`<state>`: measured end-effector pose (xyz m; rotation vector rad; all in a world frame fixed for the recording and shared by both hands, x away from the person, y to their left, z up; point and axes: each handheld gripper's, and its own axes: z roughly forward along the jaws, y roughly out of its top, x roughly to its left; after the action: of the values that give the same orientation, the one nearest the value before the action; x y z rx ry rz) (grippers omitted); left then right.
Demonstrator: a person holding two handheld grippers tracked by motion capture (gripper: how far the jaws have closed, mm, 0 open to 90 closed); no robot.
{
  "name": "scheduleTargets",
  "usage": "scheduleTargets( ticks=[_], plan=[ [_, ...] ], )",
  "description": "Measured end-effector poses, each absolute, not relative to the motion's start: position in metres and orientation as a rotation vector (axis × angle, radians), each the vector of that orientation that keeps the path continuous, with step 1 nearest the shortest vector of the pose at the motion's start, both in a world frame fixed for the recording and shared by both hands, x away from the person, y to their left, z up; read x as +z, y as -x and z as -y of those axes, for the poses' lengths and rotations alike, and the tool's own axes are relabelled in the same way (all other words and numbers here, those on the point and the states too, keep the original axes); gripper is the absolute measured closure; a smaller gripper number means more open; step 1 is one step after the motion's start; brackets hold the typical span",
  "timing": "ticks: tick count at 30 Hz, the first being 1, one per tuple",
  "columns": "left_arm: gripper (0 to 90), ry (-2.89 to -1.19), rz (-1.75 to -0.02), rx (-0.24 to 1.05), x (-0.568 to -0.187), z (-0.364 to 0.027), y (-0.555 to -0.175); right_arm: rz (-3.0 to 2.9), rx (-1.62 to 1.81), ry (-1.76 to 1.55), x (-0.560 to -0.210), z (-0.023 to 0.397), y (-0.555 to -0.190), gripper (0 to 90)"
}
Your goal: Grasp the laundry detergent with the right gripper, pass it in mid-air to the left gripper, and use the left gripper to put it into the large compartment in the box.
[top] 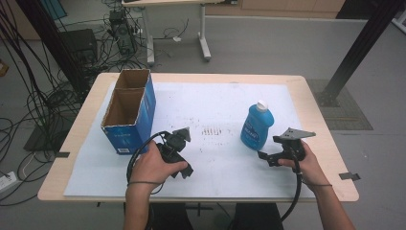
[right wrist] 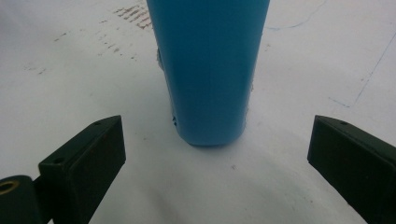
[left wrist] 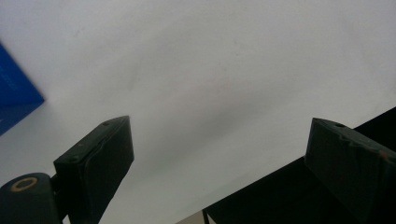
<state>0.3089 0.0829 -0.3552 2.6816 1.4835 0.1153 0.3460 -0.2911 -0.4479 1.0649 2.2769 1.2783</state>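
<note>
- Upright on the white mat (top: pixel 225 163), the blue bottle (top: pixel 256 125) with its white cap (top: pixel 261 104) stands right of the mat's middle.
- Just right of the bottle, the right gripper (top: pixel 266 158) points at its base, jaws spread wide and apart from it; the right gripper view shows the bottle (right wrist: pixel 210 70) between them.
- Well left of the bottle, the left gripper (top: pixel 184 171) hangs over the mat, jaws spread on nothing.
- Farther left of the bottle stands an open blue box (top: pixel 129 112).
</note>
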Motion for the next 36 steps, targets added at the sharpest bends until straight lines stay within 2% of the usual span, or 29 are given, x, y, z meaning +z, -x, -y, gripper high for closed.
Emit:
scheduleTargets(
  ticks=[36],
  plan=[
    [8.4,-2.687,-1.483,0.108,-0.355,-0.083,-0.309,-2.131,1.425,-1.058,-0.450,0.282,-0.351,4.7]
  ],
)
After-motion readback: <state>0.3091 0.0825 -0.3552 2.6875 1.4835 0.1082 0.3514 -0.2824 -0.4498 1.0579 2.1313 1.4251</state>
